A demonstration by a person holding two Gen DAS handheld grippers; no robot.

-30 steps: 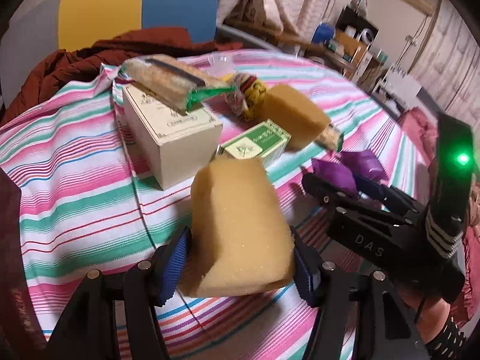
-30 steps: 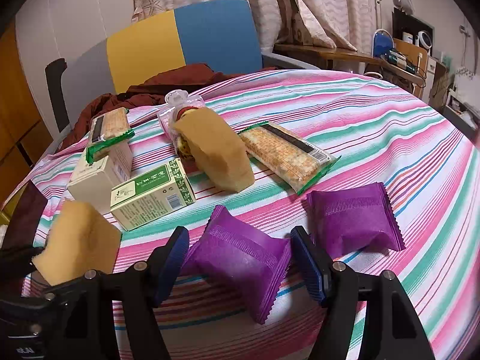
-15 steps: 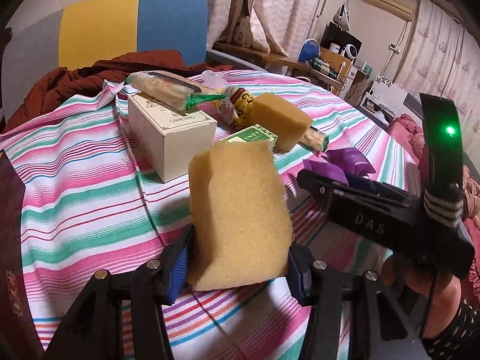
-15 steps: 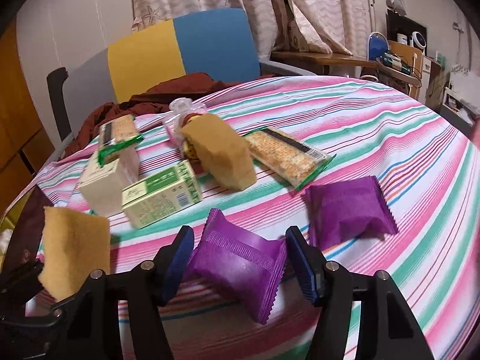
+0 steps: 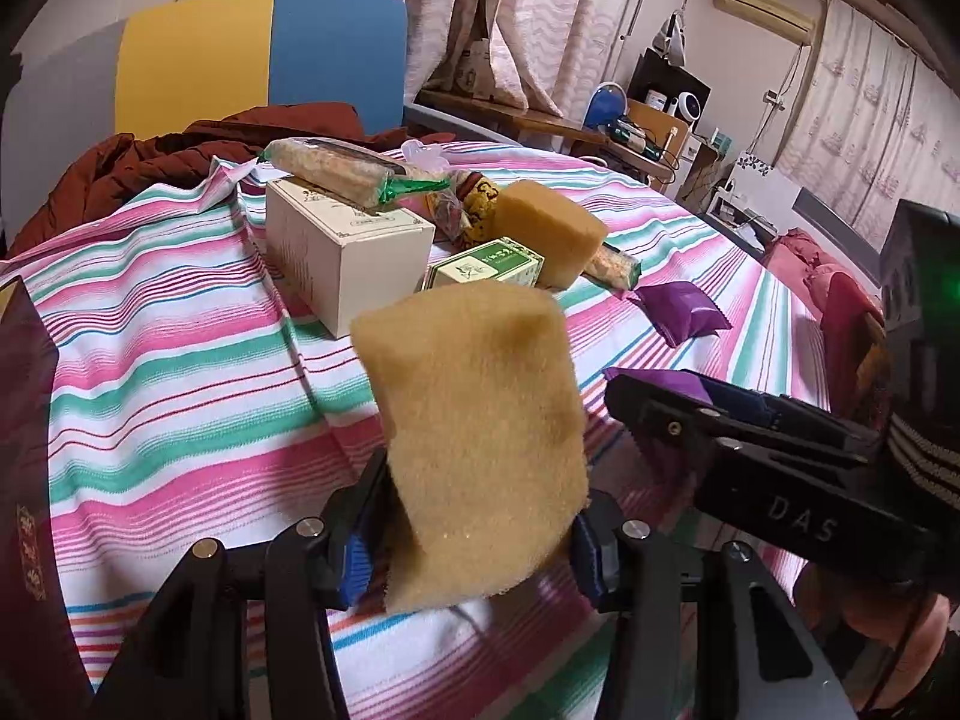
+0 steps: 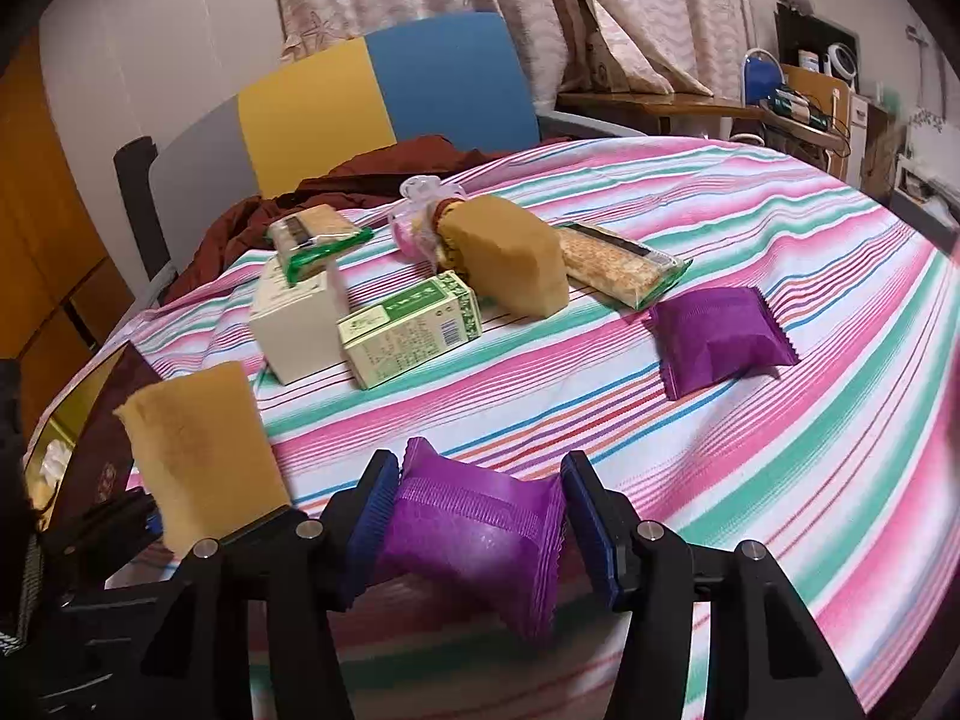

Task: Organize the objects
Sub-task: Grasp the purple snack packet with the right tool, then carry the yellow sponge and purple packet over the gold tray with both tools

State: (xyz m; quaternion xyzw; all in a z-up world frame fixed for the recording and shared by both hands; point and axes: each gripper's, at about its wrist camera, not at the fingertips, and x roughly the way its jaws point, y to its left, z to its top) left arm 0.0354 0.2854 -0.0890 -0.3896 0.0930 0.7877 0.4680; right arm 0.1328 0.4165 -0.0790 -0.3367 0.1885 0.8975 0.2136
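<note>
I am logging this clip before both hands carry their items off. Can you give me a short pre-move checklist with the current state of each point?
1. Left gripper fingers, closing, press the sponge: ok.
2. Sponge lifted off the striped cloth: ok.
3. Right gripper fingers, closing, squeeze the near purple packet: ok.
4. Near packet off the cloth: cannot tell.
5. Second purple packet lies apart from the right gripper: ok.
6. Drop-off spot in view: cannot tell.
</note>
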